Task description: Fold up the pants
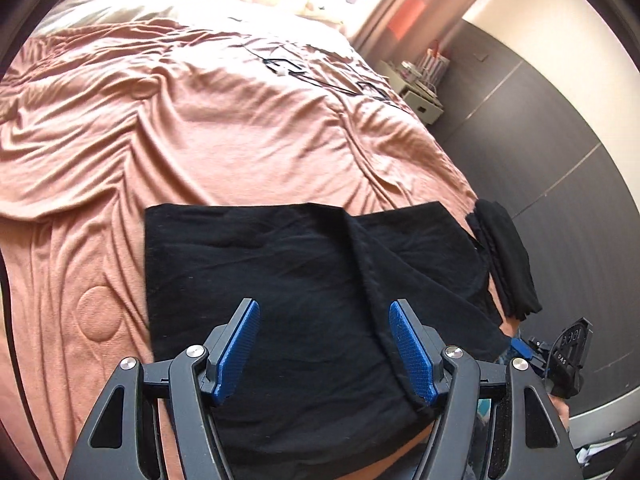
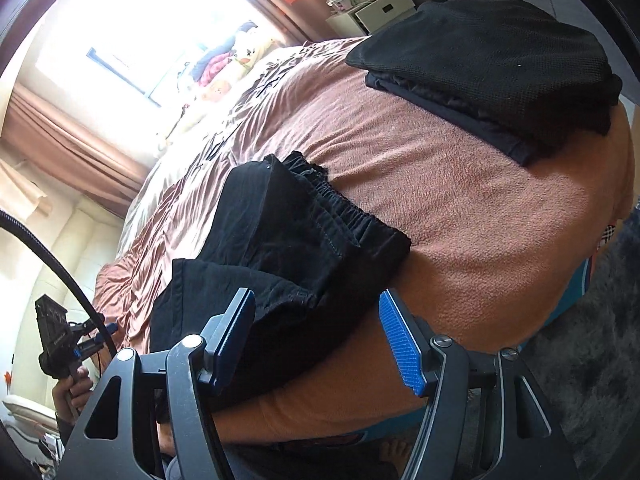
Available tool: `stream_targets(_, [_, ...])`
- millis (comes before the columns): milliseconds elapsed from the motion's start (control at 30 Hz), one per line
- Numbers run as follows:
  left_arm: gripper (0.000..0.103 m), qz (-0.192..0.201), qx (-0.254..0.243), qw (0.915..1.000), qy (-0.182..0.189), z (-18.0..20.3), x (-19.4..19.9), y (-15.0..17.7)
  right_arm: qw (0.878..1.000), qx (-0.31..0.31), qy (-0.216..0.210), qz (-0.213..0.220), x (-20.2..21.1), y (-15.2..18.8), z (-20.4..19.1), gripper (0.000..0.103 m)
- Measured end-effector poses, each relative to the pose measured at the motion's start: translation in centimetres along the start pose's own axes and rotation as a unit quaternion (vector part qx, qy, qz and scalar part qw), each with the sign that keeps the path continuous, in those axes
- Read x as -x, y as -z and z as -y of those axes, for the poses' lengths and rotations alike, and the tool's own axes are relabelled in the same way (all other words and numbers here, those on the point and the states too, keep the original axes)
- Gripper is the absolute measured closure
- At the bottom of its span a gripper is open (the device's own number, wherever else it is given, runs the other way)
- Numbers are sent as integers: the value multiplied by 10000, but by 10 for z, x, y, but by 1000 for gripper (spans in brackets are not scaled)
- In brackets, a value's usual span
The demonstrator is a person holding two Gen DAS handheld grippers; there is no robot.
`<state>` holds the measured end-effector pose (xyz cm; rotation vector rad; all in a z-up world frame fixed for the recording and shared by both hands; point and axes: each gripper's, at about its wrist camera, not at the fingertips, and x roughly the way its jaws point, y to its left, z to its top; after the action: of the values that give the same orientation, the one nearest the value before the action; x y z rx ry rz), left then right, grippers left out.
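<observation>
Black pants [image 1: 304, 280] folded into a compact rectangle, lying on the pink bedspread [image 1: 200, 120] near the bed's front edge; in the right wrist view, elastic waistband [image 2: 348, 216] on top at 12 o'clock of the bundle, folded layers stacked beneath.

Left gripper [image 1: 325, 354] spread wide above the pants, blue pads [image 1: 236, 352] apart, nothing between them. Right gripper [image 2: 318, 344] likewise spread wide, holding nothing; left pad over the bundle's near corner, right pad over bare bedspread (whether either pad touches the cloth cannot be told).

Risks, as judged: a raised diagonal ridge [image 1: 368, 280] across the top layer, likely to set as a crease if pressed flat without smoothing; near edge of the bundle close to the mattress edge at 6 o'clock, so a careless drag could pull it overboard; a pinch on one layer only could unfurl the fold; bedspread wrinkles could snag and shift the stack.

Count: one pair of pants in hand; two grippers; four blue pads; one stack of dark folded garments [image 2: 492, 72] at 1 o'clock in the right wrist view, at least two pieces; one white bedside unit [image 2: 380, 12] beyond.
</observation>
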<state>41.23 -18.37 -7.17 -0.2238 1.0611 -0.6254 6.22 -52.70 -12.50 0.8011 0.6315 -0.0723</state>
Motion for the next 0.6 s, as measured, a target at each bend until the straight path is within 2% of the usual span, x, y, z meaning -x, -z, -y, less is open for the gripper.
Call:
stream_targets(100, [33, 122, 277, 9993, -215, -31, -1, -1, 10000, 0, 60, -62, -15, -8, -1, 48])
stream_targets(200, [33, 213, 622, 9973, -334, -64, -2, 1, 9998, -22, 150, -137, -27, -13, -1, 49])
stream_targets(267, [34, 265, 776, 9958, -399, -81, -4, 4, 9997, -3, 151, -195, -34, -14, -3, 55])
stream_targets(367, [34, 253, 1014, 9937, -407, -105, -10, 9, 9994, -27, 216, -284, -44, -16, -4, 55])
stream_targets(467, [42, 136, 1160, 9923, -421, -117, -20, 14, 9993, -107, 214, -276, -51, -20, -2, 57])
stream_targets(600, [50, -45, 1151, 9924, -434, -122, -35, 17, 9993, -114, 292, -221, -56, -25, -3, 71])
